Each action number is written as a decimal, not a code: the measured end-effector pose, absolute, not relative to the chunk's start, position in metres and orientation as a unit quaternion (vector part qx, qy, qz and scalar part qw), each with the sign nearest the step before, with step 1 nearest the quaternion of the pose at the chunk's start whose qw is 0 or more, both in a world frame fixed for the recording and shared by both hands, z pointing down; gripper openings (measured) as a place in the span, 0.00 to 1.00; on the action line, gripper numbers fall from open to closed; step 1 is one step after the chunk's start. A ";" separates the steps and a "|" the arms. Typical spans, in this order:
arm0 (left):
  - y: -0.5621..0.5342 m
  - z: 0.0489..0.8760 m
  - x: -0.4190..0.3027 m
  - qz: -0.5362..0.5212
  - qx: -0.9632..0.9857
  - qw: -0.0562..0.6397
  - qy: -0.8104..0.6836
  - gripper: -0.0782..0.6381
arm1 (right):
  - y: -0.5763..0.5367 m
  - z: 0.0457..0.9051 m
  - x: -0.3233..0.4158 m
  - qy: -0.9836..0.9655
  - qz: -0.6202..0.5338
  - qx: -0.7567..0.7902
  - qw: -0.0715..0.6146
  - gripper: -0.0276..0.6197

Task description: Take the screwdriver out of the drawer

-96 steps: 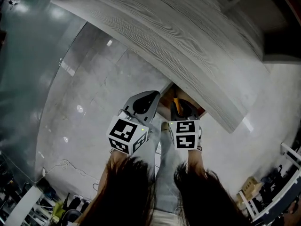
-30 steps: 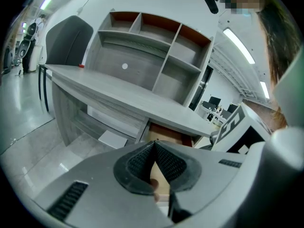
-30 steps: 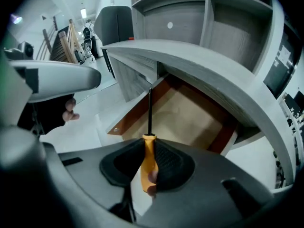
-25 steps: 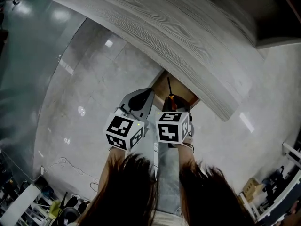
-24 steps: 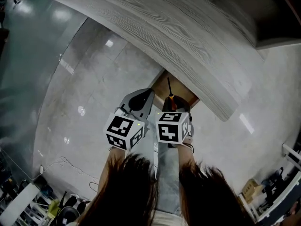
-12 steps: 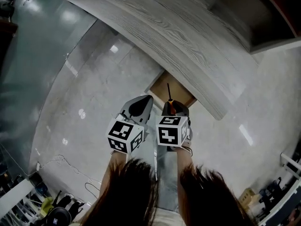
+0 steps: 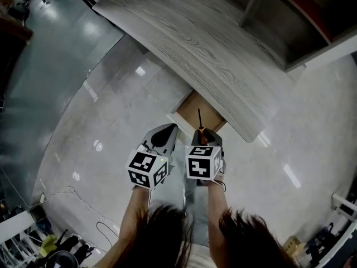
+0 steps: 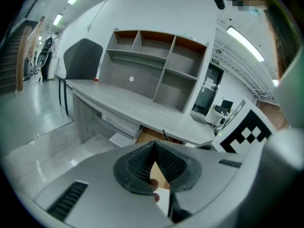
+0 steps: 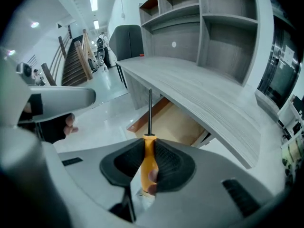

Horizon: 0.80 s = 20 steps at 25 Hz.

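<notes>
Orange-handled, the screwdriver [image 9: 148,158] sits clamped between the pads of the right tongs [image 9: 148,148], its dark shaft pointing ahead toward the open drawer [image 7: 194,108] under the grey wood table [image 7: 212,54]. Seconds ago these tongs reached down into the drawer; now they are drawn back clear of it, tool included. The left tongs [image 8: 153,146] are pressed together on nothing, just beside the right. The removal looks essentially done.
</notes>
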State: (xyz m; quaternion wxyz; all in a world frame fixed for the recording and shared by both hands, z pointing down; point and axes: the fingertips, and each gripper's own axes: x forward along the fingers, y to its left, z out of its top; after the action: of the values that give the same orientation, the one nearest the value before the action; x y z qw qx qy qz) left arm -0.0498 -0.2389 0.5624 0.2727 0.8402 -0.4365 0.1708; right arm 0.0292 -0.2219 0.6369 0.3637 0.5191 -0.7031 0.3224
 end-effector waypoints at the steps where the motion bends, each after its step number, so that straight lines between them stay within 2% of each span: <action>1: -0.237 0.558 -0.049 0.169 0.840 0.271 -0.439 0.13 | -0.221 0.633 0.031 -0.705 0.321 0.520 0.361 0.17; 20: -0.219 0.488 -0.047 0.152 0.842 0.238 -0.459 0.13 | -0.218 0.554 0.042 -0.744 0.260 0.528 0.316 0.17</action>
State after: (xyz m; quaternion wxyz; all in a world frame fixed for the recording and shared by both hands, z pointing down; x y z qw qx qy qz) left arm -0.0472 -0.2186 0.4877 0.2384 0.8423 -0.4590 0.1517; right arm 0.0424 -0.2182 0.5538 0.3162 0.5281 -0.7441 0.2596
